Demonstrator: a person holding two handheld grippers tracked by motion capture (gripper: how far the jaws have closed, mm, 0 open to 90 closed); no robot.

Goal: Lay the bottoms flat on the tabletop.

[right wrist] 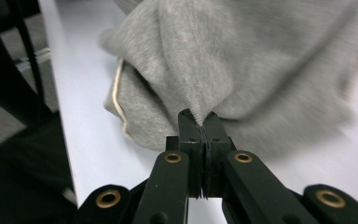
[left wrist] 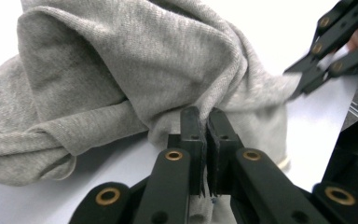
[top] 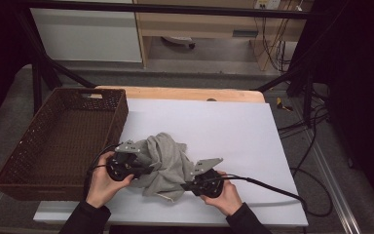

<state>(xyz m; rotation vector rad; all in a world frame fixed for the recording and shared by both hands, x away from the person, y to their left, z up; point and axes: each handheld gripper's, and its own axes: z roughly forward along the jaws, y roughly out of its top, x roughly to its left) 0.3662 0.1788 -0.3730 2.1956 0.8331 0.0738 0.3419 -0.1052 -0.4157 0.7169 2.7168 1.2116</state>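
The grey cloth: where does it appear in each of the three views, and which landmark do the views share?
High view: the grey cloth lies crumpled on the white table cover, low centre, between the left gripper and the right gripper.
Left gripper view: it covers the upper left and centre, pinched in the shut jaws.
Right gripper view: it covers the upper centre and right, also pinched.
Shared landmark: the white table cover.

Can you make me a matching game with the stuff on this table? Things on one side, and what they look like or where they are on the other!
Things:
1. cloth
2. basket
3. left hand-held gripper
4. table

Descriptions:
A. brown and woven, at the left
B. white on top
C. grey and crumpled
D. black jaws pinching fabric

Pairs: 1-C, 2-A, 3-D, 4-B
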